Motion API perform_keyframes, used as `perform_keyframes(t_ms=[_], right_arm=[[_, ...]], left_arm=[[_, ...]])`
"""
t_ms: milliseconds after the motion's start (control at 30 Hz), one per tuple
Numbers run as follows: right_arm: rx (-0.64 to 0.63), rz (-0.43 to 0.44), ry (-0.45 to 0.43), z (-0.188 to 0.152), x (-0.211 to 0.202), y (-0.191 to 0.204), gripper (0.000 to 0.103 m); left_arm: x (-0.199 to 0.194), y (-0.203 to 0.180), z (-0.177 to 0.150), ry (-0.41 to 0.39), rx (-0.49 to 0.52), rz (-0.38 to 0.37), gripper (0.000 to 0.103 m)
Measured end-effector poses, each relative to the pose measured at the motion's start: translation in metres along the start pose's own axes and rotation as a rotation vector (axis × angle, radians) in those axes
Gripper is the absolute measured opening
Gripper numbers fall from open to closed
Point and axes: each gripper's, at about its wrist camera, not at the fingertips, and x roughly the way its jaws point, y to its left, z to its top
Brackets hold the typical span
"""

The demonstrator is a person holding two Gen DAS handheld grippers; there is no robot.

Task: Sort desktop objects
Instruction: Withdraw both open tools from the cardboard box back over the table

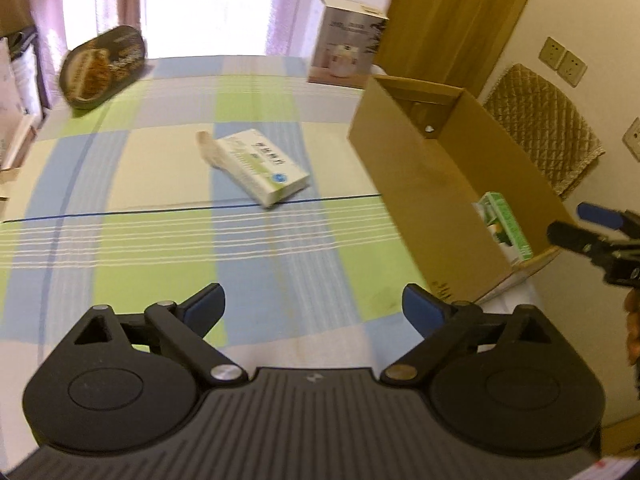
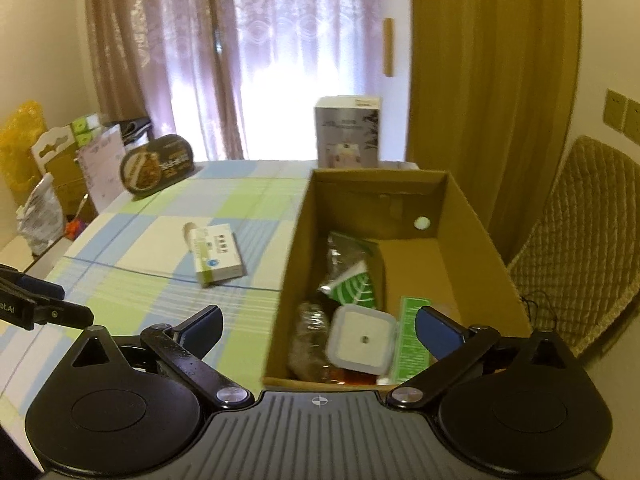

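Observation:
A white and green medicine box [image 1: 264, 166] [image 2: 217, 254] lies on the checked tablecloth [image 1: 132, 248] with a pale small item [image 1: 208, 148] tucked against its far end. To its right stands an open cardboard box [image 1: 432, 196] [image 2: 472, 240] holding a white square container [image 2: 362, 338], a green leaf packet [image 2: 354, 286], a green carton [image 2: 412, 332] and a clear bag [image 2: 310, 336]. My left gripper [image 1: 314, 310] hangs open over the cloth, well short of the medicine box. My right gripper [image 2: 318, 330] is open and empty above the cardboard box's near end.
An oval dark tin [image 1: 102, 66] [image 2: 158, 166] leans at the table's far left. A white appliance carton [image 1: 346, 42] [image 2: 347, 132] stands at the far edge. A quilted chair back [image 2: 576, 240] is right of the box. Clutter and bags [image 2: 40, 216] sit left of the table.

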Motion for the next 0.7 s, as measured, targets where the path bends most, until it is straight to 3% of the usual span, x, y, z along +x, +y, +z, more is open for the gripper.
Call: perform_keyframes(t_ms=[300,700], right_arm=[[-0.067,0.082,-0.004,0.004,0.001,0.046,0.101],[-0.181,0.179,0.032,0.015,0.033,0.097,0.101]], left_arm=[[-0.019,0.044,-0.03,-0.003,-0.056,0.079,0.098],[-0.013,0.076,-0.032,-0.011,-0.092,0.112,0.098]])
